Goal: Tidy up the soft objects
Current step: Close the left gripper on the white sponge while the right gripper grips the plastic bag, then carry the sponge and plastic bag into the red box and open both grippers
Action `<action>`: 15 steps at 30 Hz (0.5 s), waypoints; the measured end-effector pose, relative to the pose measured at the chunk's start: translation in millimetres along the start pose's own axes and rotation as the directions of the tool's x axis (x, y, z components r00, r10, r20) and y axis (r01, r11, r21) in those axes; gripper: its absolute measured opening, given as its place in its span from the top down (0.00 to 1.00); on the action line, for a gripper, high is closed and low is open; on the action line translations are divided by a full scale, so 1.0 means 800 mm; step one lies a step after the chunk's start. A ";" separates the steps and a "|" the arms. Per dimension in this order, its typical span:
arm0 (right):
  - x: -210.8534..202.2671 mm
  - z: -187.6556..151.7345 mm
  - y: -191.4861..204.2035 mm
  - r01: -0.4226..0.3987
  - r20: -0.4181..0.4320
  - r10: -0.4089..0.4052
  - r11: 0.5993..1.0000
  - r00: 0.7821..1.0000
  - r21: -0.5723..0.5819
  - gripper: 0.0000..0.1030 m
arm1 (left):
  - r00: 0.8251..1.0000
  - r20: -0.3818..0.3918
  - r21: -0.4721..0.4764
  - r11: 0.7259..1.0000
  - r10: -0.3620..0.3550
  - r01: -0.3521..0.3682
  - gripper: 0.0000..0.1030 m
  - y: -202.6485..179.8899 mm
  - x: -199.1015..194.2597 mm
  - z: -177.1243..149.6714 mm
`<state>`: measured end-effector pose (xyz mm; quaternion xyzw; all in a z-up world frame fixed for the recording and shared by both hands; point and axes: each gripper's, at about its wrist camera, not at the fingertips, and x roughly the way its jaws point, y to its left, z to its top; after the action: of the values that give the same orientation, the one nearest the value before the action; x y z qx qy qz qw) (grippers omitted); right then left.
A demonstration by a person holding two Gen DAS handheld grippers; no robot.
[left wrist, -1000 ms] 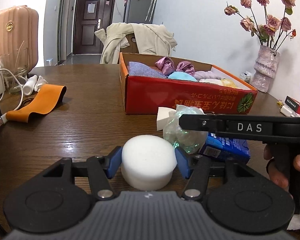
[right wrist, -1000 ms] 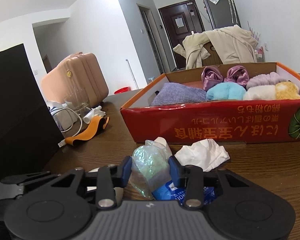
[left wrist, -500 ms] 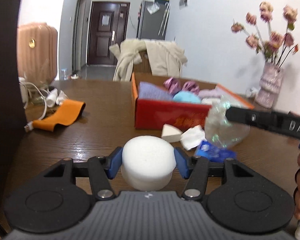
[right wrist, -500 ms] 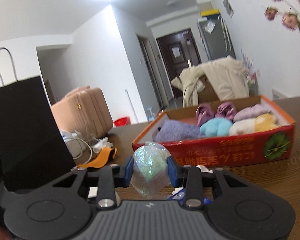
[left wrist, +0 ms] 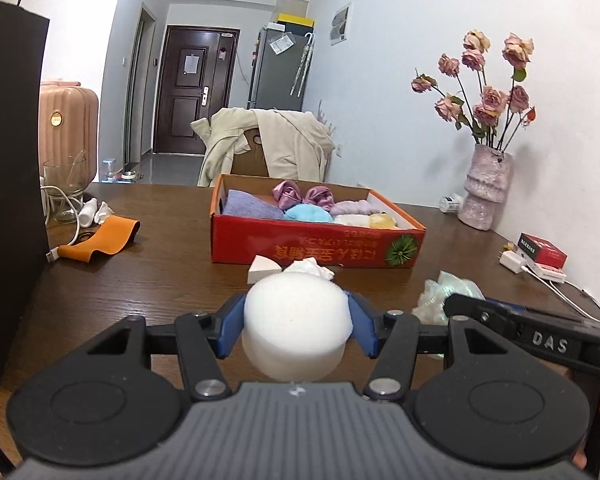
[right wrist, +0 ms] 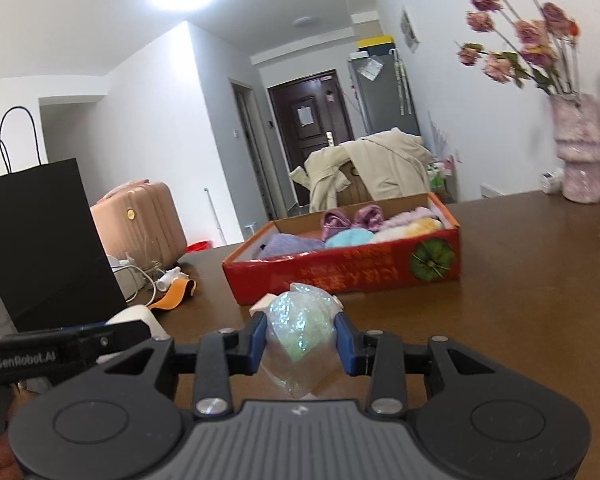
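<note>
My left gripper [left wrist: 296,330] is shut on a white round foam sponge [left wrist: 296,332] and holds it above the table. My right gripper [right wrist: 300,340] is shut on a crinkled iridescent plastic bag [right wrist: 300,332], also raised; the bag shows in the left wrist view [left wrist: 440,296]. A red cardboard box [left wrist: 316,248] ahead holds several soft items: purple cloth, pink satin scrunchies, blue, lilac, white and yellow plush. The box also shows in the right wrist view [right wrist: 340,276]. A white wedge sponge [left wrist: 262,270] and crumpled tissue [left wrist: 310,270] lie before the box.
A black paper bag [right wrist: 40,236] stands at the left. An orange strap [left wrist: 100,240], cables and a glass [left wrist: 64,184] lie at the far left. A vase of dried roses [left wrist: 486,188], a red-black box [left wrist: 542,250] and a white charger [left wrist: 512,258] are at the right.
Both grippers have risen and drawn back from the box with their loads. The right gripper with the bag has swung to the right and lower in the left wrist view.
</note>
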<state>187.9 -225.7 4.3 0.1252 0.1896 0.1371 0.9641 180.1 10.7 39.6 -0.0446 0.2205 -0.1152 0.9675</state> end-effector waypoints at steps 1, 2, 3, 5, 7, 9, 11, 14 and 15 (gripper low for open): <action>-0.006 -0.003 -0.003 0.005 -0.002 -0.005 1.000 1.000 0.003 0.65 | 1.000 0.004 0.005 1.000 -0.001 0.001 0.44 -0.004 -0.003 0.000; -0.012 -0.005 -0.006 0.010 -0.004 -0.010 1.000 1.000 0.004 0.64 | 1.000 0.006 0.014 1.000 0.000 0.000 0.44 -0.007 -0.005 0.000; -0.017 -0.007 -0.008 0.014 -0.005 -0.014 1.000 1.000 0.004 0.64 | 1.000 0.012 0.021 1.000 0.009 -0.009 0.44 -0.009 -0.007 0.001; -0.024 -0.010 -0.013 0.019 -0.009 -0.019 1.000 1.000 0.010 0.63 | 1.000 0.016 0.023 0.999 0.022 -0.023 0.44 -0.010 -0.009 0.000; -0.030 -0.012 -0.018 0.024 -0.012 -0.024 1.000 1.000 0.011 0.63 | 1.000 0.010 0.017 0.999 0.030 -0.030 0.44 -0.011 -0.009 -0.002; -0.035 -0.012 -0.023 0.029 -0.007 -0.028 1.000 1.000 0.011 0.63 | 0.999 -0.006 0.014 0.999 0.036 -0.036 0.44 -0.013 -0.005 -0.004; -0.040 -0.011 -0.028 0.034 0.002 -0.034 0.999 0.999 0.010 0.63 | 0.999 -0.004 0.020 0.999 0.032 -0.031 0.44 -0.015 -0.003 -0.004; -0.042 -0.007 -0.038 0.047 0.019 -0.047 0.999 0.999 0.018 0.63 | 0.999 0.009 0.031 0.999 0.031 -0.031 0.44 -0.019 0.003 0.002; -0.041 -0.004 -0.040 0.052 0.022 -0.052 0.998 0.998 0.019 0.63 | 0.999 0.013 0.034 0.999 0.031 -0.032 0.44 -0.019 0.006 0.005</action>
<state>164.4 -265.3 2.8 0.1309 0.1833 0.1089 0.9682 183.3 -4.9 43.4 -0.0255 0.2129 -0.1034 0.9712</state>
